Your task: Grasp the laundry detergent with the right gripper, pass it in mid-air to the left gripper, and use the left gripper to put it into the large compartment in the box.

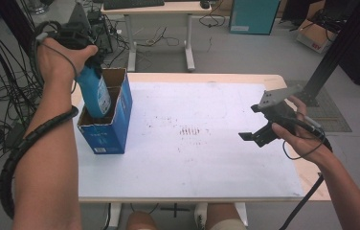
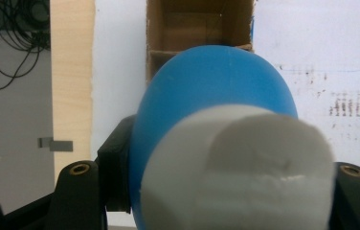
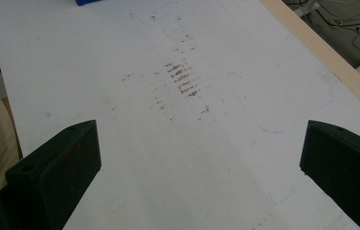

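On the left, my left hand-held gripper [image 1: 86, 61] is clamped on the white cap end of a blue bottle [image 1: 94, 92], holding it upright with its base down inside the open top of a blue cardboard box [image 1: 116, 122] that stands near the left edge of the counter [image 1: 216, 163]. In the left gripper view the white cap [image 2: 245, 167] sits between my jaws and the rounded blue shoulder bulges out below it, with the brown inside of the box beyond. I judge the bottle to be stiff plastic, smooth and a bit slippery, so the cap and neck are the safest place to grip; whether it is full and heavy I cannot tell. The box looks light and thin-walled, likely to tip or slide if the bottle catches a wall. Apart from the bottle I see nothing else in it, though its bottom is partly hidden. Moving right, the white sheet on the counter bears faint brown marks in the middle. On the right, my right hand-held gripper [image 1: 259, 136] hangs above the counter's right side, jaws spread wide and holding nothing.
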Available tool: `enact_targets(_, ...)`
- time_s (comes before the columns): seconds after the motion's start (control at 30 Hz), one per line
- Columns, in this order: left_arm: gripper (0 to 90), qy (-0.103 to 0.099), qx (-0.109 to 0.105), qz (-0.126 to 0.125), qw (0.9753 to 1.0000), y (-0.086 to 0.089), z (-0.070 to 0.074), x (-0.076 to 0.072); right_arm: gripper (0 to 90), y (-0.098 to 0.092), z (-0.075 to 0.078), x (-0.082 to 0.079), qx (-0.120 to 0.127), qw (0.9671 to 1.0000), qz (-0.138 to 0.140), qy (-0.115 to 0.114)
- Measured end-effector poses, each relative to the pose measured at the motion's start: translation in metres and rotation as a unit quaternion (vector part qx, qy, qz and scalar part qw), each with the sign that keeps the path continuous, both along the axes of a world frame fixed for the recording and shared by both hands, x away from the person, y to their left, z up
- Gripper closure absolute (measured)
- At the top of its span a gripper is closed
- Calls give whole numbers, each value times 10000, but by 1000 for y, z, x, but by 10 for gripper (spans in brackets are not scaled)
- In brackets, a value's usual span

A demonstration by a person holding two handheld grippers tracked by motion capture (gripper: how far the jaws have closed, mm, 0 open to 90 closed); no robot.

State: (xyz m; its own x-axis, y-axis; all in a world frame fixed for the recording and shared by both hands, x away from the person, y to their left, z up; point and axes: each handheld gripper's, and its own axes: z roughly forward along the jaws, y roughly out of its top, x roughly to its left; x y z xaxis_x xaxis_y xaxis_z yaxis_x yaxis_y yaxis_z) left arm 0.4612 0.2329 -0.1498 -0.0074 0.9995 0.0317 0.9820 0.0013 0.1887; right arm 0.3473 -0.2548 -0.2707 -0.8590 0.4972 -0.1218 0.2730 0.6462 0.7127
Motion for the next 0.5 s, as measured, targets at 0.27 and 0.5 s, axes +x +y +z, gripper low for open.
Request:
enact_targets(0.27,369,-45,-74,76,9999,-3,-38,2,2,-2,-2,0,-21,10000,-49,-13)
enact_targets(0.5,369,2,-68,60,10000,-3,-64,3,2,-2,-1,0,-11,10000,-69,-29)
